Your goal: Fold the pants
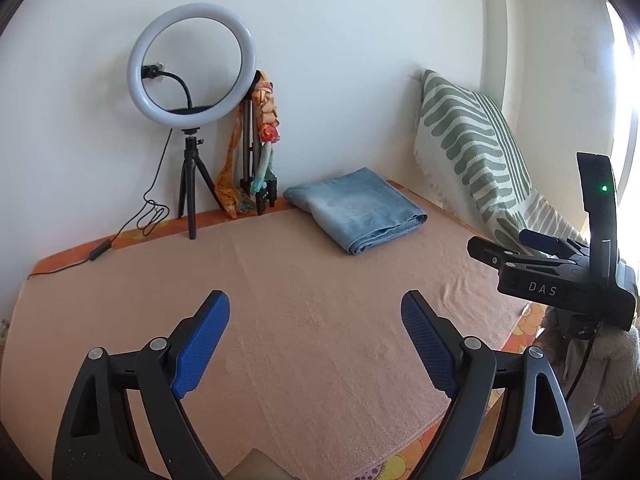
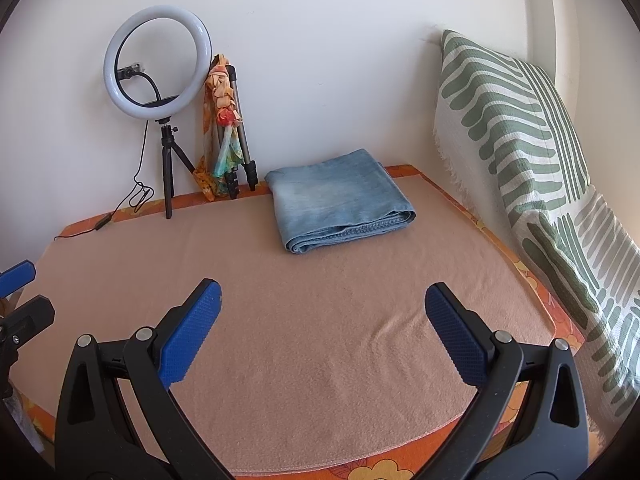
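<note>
The light blue denim pants (image 1: 356,208) lie folded into a compact rectangle at the far side of the peach blanket (image 1: 280,320), near the wall; they also show in the right wrist view (image 2: 340,204). My left gripper (image 1: 316,308) is open and empty, hovering over the near part of the blanket, well short of the pants. My right gripper (image 2: 322,300) is open and empty too, over the near blanket. The right gripper's body shows at the right of the left wrist view (image 1: 560,272).
A ring light on a small tripod (image 1: 192,80) stands at the back left with its cable trailing over the edge. A folded tripod with a colourful scarf (image 1: 260,152) leans on the wall. A green-patterned white throw (image 2: 540,168) covers something on the right.
</note>
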{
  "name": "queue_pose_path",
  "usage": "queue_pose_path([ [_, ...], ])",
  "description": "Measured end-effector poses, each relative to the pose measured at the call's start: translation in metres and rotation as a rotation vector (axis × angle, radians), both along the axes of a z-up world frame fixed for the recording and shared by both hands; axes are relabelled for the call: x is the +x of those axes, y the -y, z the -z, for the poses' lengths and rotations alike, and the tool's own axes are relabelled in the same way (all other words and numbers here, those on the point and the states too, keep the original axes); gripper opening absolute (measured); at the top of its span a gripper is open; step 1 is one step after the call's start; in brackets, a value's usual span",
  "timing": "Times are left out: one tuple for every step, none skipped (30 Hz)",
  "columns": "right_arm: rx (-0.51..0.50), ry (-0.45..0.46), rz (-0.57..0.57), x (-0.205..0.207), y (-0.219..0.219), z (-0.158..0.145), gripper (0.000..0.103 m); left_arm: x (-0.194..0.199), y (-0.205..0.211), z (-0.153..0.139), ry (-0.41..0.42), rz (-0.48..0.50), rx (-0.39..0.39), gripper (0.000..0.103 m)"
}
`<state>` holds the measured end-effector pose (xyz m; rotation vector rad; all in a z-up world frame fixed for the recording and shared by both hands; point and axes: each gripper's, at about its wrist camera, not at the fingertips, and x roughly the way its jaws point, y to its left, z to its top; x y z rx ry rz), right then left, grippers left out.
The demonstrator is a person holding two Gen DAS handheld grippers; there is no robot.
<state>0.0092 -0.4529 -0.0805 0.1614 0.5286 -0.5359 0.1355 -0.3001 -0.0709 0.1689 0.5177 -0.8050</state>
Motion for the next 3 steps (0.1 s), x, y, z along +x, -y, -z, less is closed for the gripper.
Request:
queue_pose_path([
  [0.002,0.001,0.000,-0.0003,-0.0001,0.0000,0.103,-0.0011,0.0000,-0.0003,0.008,0.005,-0.002,0.088],
  [0.004,0.001,-0.002,0.0007,0.0021,0.0000,0.103,-0.0024,0.0000,-0.0007,0.014,0.008,-0.003,0.088],
  [0.004,0.000,-0.002,0.0008,0.0024,0.0001,0.103,-0.0028,-0.0001,-0.0010,0.017,0.011,0.000,0.088],
])
